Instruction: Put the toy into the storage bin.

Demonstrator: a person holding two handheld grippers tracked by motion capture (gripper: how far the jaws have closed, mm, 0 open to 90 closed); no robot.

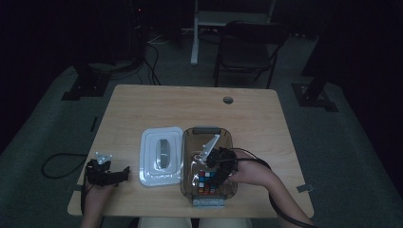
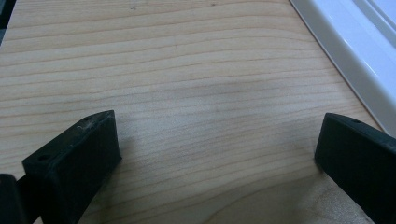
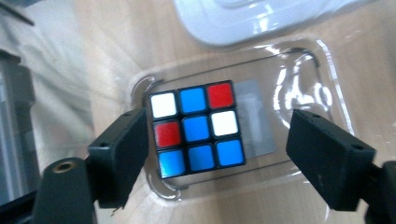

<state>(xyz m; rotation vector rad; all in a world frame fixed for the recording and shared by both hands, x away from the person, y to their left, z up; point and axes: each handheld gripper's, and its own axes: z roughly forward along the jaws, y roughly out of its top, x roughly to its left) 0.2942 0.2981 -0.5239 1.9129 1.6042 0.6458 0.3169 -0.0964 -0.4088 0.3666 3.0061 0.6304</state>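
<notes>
The work in hand looks like stowing a puzzle cube [image 3: 198, 128] in a clear plastic bin [image 1: 186, 142], and the placing step seems to be just finishing. The cube is sitting on the floor of the bin, in the end nearest the person, toward the counter's [image 1: 142, 102] front edge and a little right of its middle. The right claw [image 3: 219, 158] is hanging over the bin with its jaws standing apart on either side of the cube; the left jaw is lying just beside the cube's edge and the right jaw is well clear of it, so nothing is being squeezed. In the high view the right claw [image 1: 205, 164] is pointing down into the bin.

The left claw [image 2: 217, 154] is resting wide apart and empty over bare wood near the counter's front-left corner, with the white lid [image 2: 355, 51] lying just beside it, flat on the counter and touching the bin's left wall.

By my judgement, the next move is calling for the right claw to be lifting straight out without nudging the cube, and then for the lid to be getting picked up, probably by its rim, and carried over onto the bin.
</notes>
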